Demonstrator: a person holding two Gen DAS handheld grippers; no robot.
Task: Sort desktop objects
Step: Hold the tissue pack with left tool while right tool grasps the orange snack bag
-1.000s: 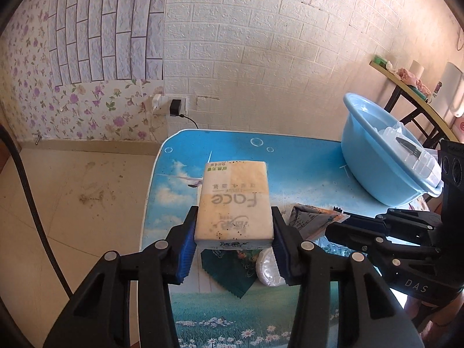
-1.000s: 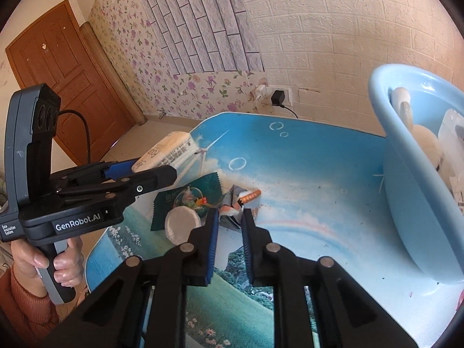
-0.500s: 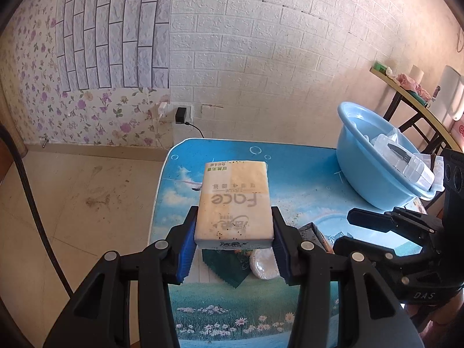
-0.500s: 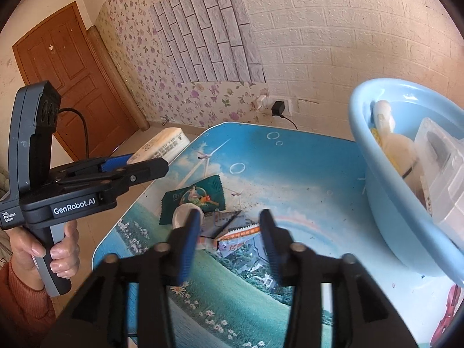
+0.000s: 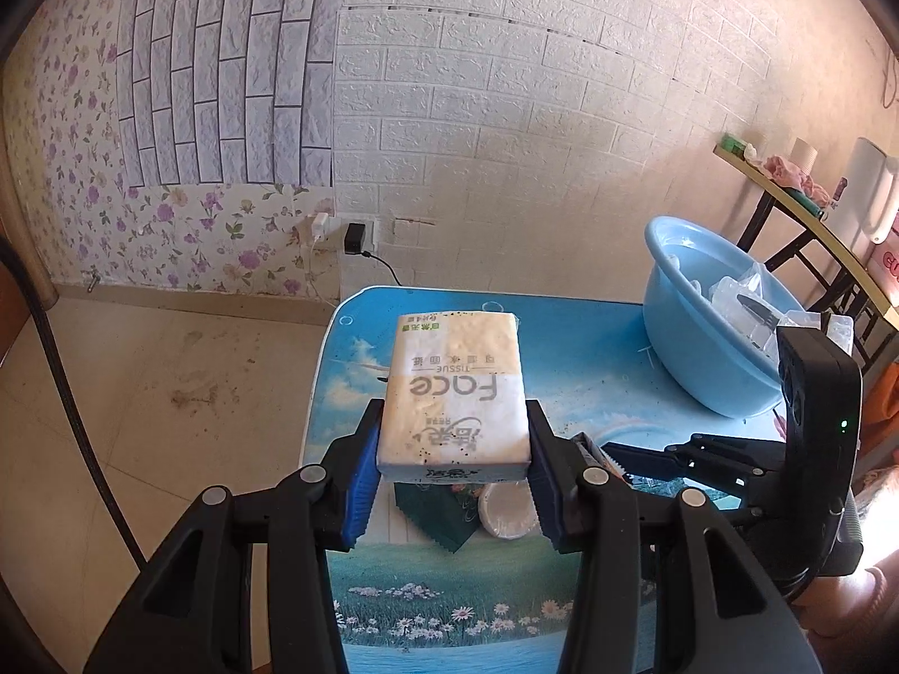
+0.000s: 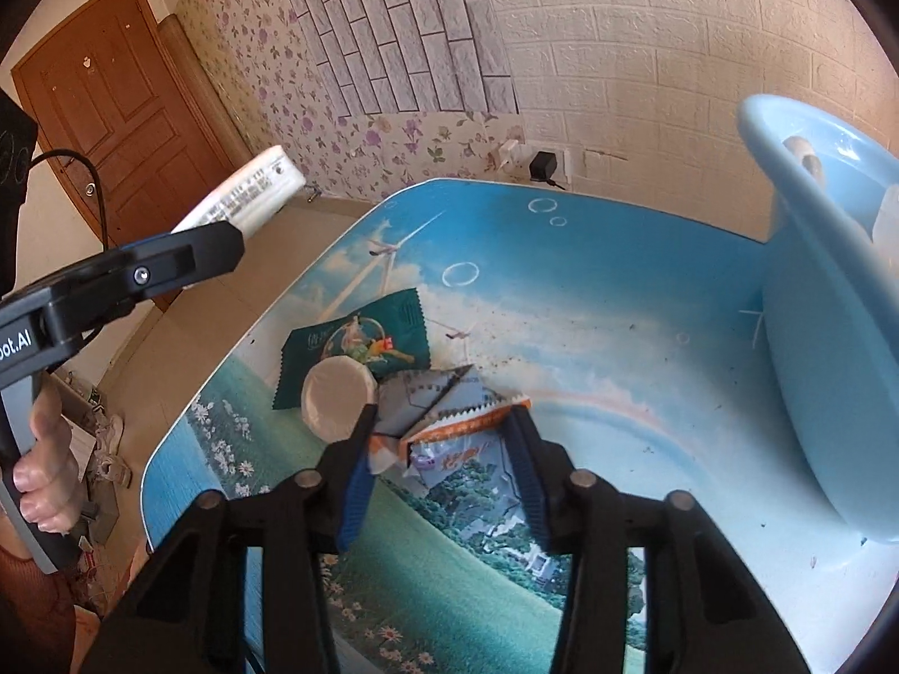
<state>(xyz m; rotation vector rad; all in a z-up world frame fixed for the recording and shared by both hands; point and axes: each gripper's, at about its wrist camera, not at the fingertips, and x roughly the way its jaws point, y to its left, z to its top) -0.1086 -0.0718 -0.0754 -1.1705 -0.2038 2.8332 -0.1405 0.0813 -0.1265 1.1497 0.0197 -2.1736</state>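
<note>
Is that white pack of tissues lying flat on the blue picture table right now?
No, the white plastic-wrapped tissue pack is clamped between the blue pads of the left tool, held up above the blue picture-printed table.

The tissue pack (image 5: 455, 387), at the centre of the left wrist view, carries "Face" in large letters and "TISSUE" in small ones, both upside down, with Chinese characters too small to read. In the right wrist view, at 9 o'clock, the left gripper's black body (image 6: 33, 331) shows the cut-off letters "ot.AI". The green sachet (image 6: 359, 342) bears illegible characters.
</note>
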